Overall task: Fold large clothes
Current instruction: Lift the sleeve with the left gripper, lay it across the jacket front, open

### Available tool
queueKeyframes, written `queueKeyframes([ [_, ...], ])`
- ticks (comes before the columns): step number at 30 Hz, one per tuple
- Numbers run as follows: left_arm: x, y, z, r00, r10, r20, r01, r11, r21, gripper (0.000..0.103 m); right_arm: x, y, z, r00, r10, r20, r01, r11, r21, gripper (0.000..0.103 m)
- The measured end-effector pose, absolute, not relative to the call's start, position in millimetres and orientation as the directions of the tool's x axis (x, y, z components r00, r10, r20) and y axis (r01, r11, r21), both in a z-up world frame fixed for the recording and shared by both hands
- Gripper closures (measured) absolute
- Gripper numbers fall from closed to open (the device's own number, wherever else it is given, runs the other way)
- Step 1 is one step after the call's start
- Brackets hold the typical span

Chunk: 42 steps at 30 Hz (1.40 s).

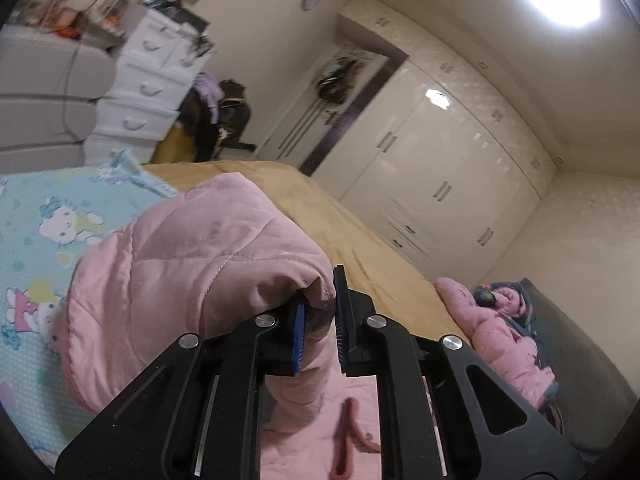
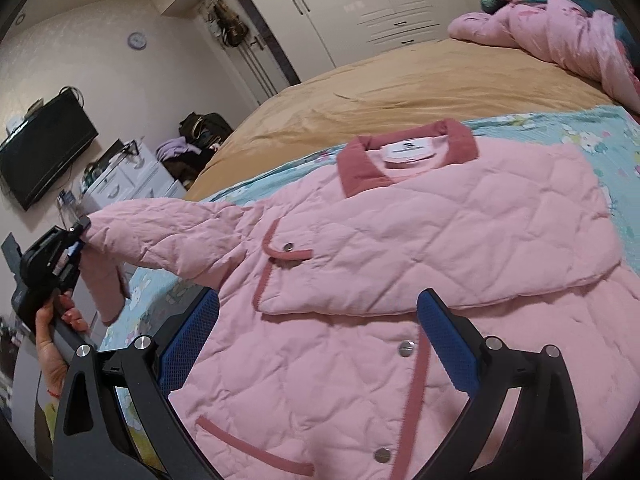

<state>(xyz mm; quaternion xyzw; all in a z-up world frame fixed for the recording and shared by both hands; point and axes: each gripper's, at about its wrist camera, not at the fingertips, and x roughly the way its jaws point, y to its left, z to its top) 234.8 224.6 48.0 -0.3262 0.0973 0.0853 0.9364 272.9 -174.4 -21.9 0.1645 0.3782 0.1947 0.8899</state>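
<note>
No readable text; print on the jacket's (image 2: 400,264) neck label (image 2: 410,149) too small.

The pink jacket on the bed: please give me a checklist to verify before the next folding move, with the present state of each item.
1. Left gripper shut on the sleeve end: ok.
2. Sleeve lifted clear of the bed cover: ok.
3. Other sleeve already folded across the chest: ok.
4. Right gripper empty, jaws open over the pink jacket: ok.
5. Collar lying flat: ok.
6. Hem smooth: cannot tell, out of view.
</note>
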Motion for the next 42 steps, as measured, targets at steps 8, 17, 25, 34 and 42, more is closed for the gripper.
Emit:
queueKeyframes([
  [8,248,170,65,0.982,0.002,-0.189,-0.099,0.858,-0.505,0.097,275,-200,-36,0.652,0.467,-0.597,-0.172,0.859,0.483,0.004],
  [17,272,88,64,0.966,-0.133,-0.22,0.046,0.932,-0.36,0.097,280,-245,-48,0.689,0.465,-0.556,-0.101,0.821,0.562,0.004],
  [25,292,13,39,0.913,-0.266,-0.31,0.194,0.95,-0.243,0.097,270,-290,-42,0.78,0.287,-0.556,0.037,0.865,0.5,0.004],
  [34,301,-45,-16,0.806,-0.336,-0.487,0.315,0.94,-0.128,0.097,268,-322,-51,0.804,0.244,-0.542,0.111,0.834,0.54,0.004],
  [42,314,-55,-52,0.703,-0.398,-0.589,0.347,0.915,-0.205,0.081,269,-330,-60,0.792,0.251,-0.556,0.143,0.809,0.57,0.004],
])
